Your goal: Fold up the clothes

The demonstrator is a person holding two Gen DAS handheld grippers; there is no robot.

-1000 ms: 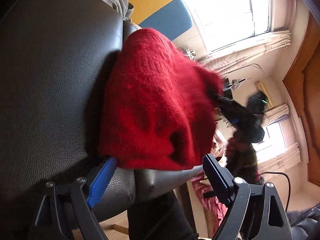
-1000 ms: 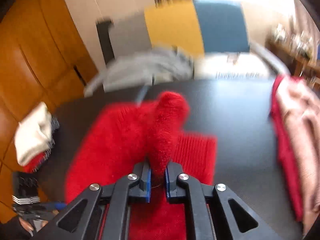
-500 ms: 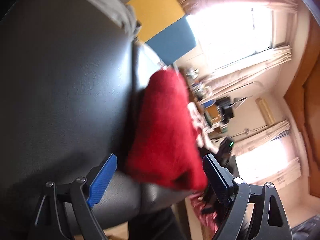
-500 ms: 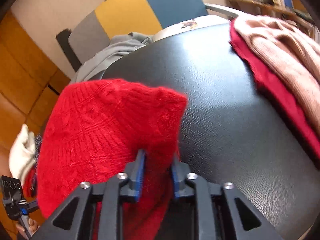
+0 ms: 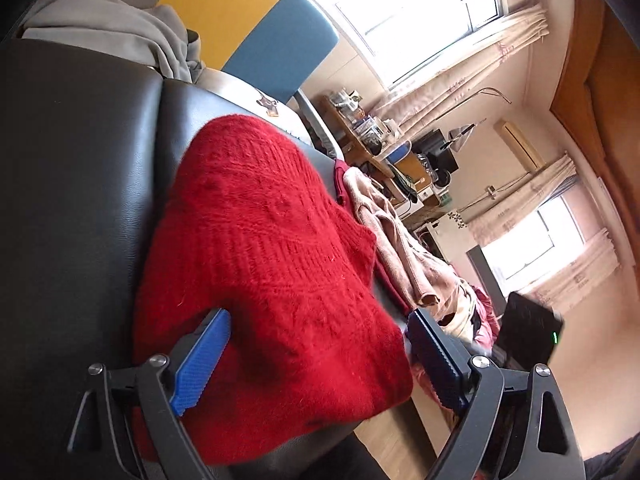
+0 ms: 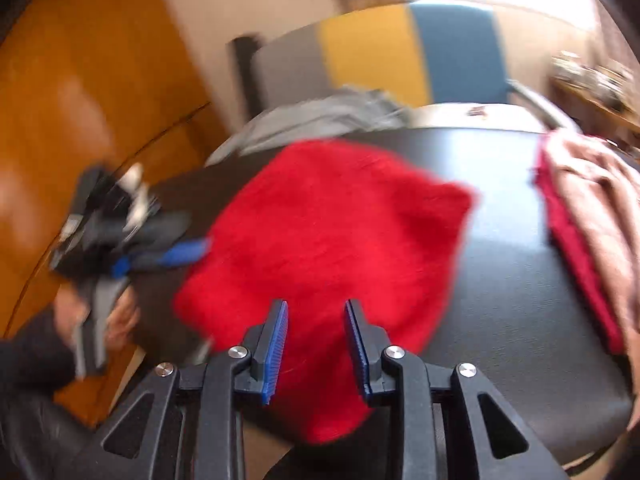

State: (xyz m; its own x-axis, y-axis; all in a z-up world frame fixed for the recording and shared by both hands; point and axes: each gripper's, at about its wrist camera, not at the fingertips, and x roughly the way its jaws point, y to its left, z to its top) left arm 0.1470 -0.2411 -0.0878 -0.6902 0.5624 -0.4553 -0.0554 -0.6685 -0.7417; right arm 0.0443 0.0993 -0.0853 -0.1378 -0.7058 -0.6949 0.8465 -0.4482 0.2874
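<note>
Item, red sweater (image 6: pixel 328 232): we logged it folded on the black table (image 6: pixel 512 280) ahead of both claws, released by the right gripper (image 6: pixel 316 344), whose empty jaws were opening, left gripper (image 5: pixel 316 356) wide and empty, fold apparently complete.

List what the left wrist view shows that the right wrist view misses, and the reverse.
Left wrist only: bright windows with curtains and, low at the right, a black device with a green light.

Right wrist only: the orange wooden panelling and the left hand-held gripper, blurred, at the sweater's left edge.

Both: the folded red sweater on the black leather surface, free of both open grippers, the pink garment, the grey garment, and the yellow-and-blue chair back.
</note>
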